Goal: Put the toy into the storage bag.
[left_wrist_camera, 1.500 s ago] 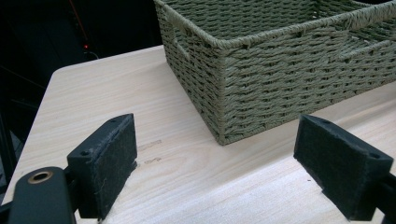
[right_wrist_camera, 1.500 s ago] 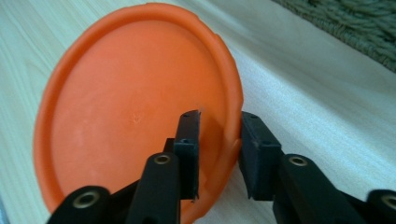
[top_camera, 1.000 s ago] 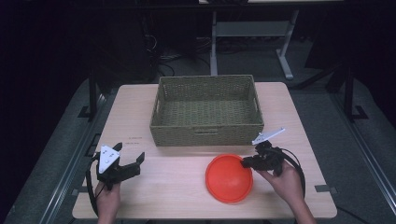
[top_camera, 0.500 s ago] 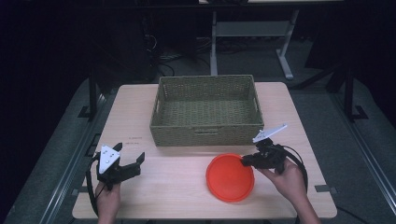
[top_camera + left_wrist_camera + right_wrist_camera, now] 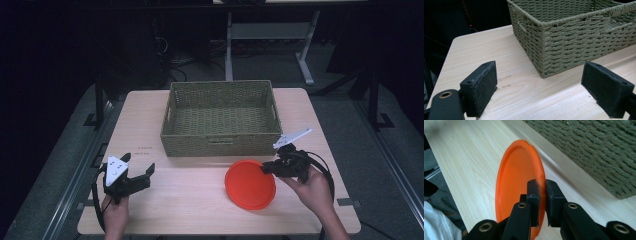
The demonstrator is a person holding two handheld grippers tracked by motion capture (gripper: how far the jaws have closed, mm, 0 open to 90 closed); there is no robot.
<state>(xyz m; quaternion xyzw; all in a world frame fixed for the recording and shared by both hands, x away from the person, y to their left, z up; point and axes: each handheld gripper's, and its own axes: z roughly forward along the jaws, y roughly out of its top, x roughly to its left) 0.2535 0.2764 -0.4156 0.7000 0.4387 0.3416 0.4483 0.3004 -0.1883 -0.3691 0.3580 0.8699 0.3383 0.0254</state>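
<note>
An orange plate (image 5: pixel 250 184) lies at the table's front right, its right rim pinched between the pads of my right gripper (image 5: pixel 267 167). In the right gripper view the plate (image 5: pixel 516 187) stands edge-on between the two black jaws, and my right gripper (image 5: pixel 541 187) is shut on its rim, close beside the woven wall of the basket (image 5: pixel 594 152). My left gripper (image 5: pixel 142 172) rests at the front left with its jaws wide apart. Between its pads (image 5: pixel 480 87) there is just bare wood, and the basket's corner (image 5: pixel 544 50) stands ahead.
The green wicker basket (image 5: pixel 220 145) sits at the middle back of the wooden table (image 5: pixel 190 200), with nothing seen inside. A cable loops from the right gripper near the table's right edge. Dark floor and table legs lie beyond.
My right gripper has risen a little with the plate's rim in it, so the plate tilts up on that side. The left gripper has kept still.
</note>
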